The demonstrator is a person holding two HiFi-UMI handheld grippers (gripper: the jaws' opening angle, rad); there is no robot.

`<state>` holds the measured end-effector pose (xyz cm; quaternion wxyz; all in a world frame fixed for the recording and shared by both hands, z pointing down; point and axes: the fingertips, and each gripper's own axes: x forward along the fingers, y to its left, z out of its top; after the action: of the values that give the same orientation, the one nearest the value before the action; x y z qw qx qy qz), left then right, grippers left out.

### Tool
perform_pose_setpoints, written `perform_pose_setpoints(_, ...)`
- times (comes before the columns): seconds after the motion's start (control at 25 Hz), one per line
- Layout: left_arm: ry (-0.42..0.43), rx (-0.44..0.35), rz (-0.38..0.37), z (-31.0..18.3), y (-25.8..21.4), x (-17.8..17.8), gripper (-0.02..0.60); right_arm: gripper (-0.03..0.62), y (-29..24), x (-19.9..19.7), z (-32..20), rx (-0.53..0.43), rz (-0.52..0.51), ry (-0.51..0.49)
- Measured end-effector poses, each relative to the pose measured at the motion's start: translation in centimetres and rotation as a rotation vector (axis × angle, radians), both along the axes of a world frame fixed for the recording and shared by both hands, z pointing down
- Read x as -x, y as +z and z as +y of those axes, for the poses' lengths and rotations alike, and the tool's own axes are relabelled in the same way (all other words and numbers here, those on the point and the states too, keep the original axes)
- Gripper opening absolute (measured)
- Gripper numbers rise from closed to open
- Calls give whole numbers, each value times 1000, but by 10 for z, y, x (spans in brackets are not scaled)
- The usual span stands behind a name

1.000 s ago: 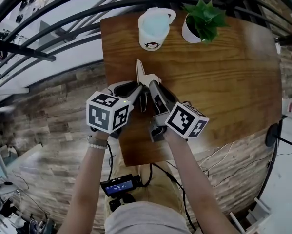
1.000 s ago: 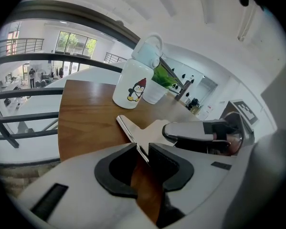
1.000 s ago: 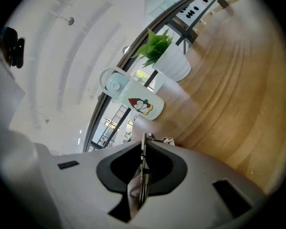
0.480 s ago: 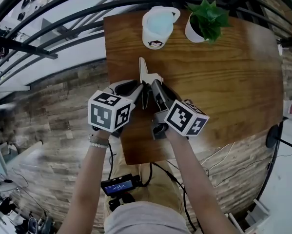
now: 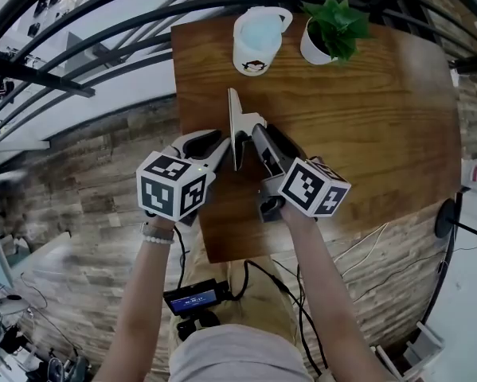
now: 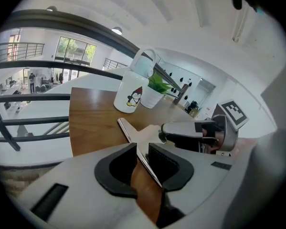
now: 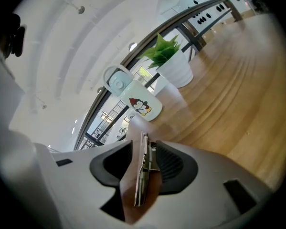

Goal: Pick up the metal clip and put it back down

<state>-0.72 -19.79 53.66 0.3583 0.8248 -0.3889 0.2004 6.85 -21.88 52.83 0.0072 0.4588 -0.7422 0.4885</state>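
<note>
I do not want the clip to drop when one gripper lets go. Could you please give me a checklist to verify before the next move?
1. Left gripper grips the metal clip: ok, the thin plate sits between its nearly closed jaws.
2. Right gripper lets go: ok, its jaws are opening; the clip is between them, with a gap on one side.
3. Clip rests on the table: cannot tell.
4. Mug and potted plant away from the clip: ok, both stand at the far edge.
5. Room for the right gripper to back off: ok, bare wood on its outer side.
</note>
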Motion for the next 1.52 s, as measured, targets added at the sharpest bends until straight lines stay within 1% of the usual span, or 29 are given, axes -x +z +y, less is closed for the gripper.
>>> perform_pose_setpoints(0.12, -2, -40, 11, 5, -14, 1, 80, 154, -11, 2, 10, -43, 50, -39)
perform_pose_setpoints(0.24, -29, -108, 14, 9, -36, 7, 80, 144, -25, 6, 24, -94, 129, -102)
perform_pose_setpoints(0.36, -51, -174, 16, 13, -59, 15, 78, 76, -44, 4, 35, -157, 218, -133)
perform_pose_setpoints(0.44, -53, -202, 17, 17, -73, 19, 75, 2, -57, 4, 40, -199, 261, -145)
perform_pose_setpoints(0.56, -43, -235, 8, 26, -91, 24, 57, 2, -78, 5, 50, -262, 326, -169)
perform_pose_setpoints(0.64, -38, -260, 3, 33, -104, 27, 42, 2, -91, 7, 57, -296, 352, -183)
perform_pose_setpoints(0.92, -3, -347, -30, 64, -154, 32, 6, 2, -145, 12, 81, -395, 361, -185)
perform_pose_setpoints(1.08, 43, -405, -4, 85, -188, 29, 5, 2, -178, 13, 96, -461, 350, -182)
perform_pose_setpoints(1.24, 49, -479, 27, 99, -224, 32, 5, 2, -206, 13, 114, -520, 353, -177)
perform_pose_setpoints(1.36, 54, -533, 35, 107, -248, 37, 5, 2, -224, 14, 125, -546, 351, -166)
perform_pose_setpoints(1.52, 77, -584, 37, 119, -271, 42, 5, 2, -244, 18, 138, -581, 347, -156)
